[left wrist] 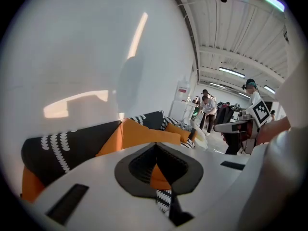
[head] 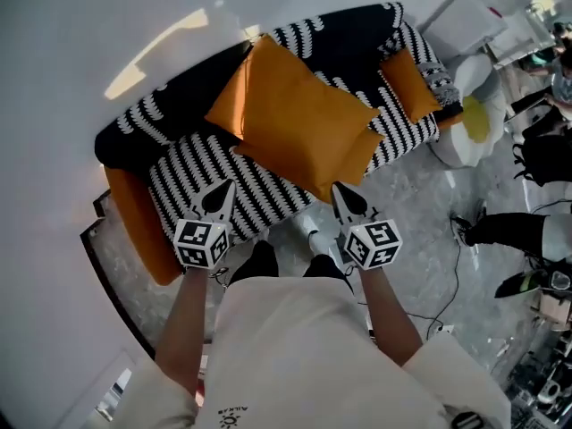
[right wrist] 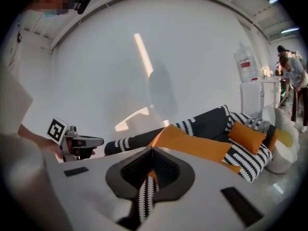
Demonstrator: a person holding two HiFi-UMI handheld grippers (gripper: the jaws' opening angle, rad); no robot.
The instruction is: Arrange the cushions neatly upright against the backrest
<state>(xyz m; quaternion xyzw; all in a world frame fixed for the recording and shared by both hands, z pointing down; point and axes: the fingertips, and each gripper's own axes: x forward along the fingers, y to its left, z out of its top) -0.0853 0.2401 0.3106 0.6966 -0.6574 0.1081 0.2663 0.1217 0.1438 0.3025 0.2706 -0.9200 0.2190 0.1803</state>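
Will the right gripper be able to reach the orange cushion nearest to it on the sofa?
Probably yes. The right gripper hangs close to the nearest orange cushion with nothing between them, but its jaws are shut and would have to open first.

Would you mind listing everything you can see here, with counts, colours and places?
sofa: one, black-and-white patterned with orange sides, straight ahead.
large cushions: seemingly two, orange, lying overlapped on the seat.
small cushion: one, orange, at the sofa's right end.
round object: one, white with a yellow patch, right of the sofa.
bystanders: several, in the background beyond the sofa.
left gripper: one, white, shut, empty, over the sofa's front edge.
right gripper: one, white, shut, empty, beside it.
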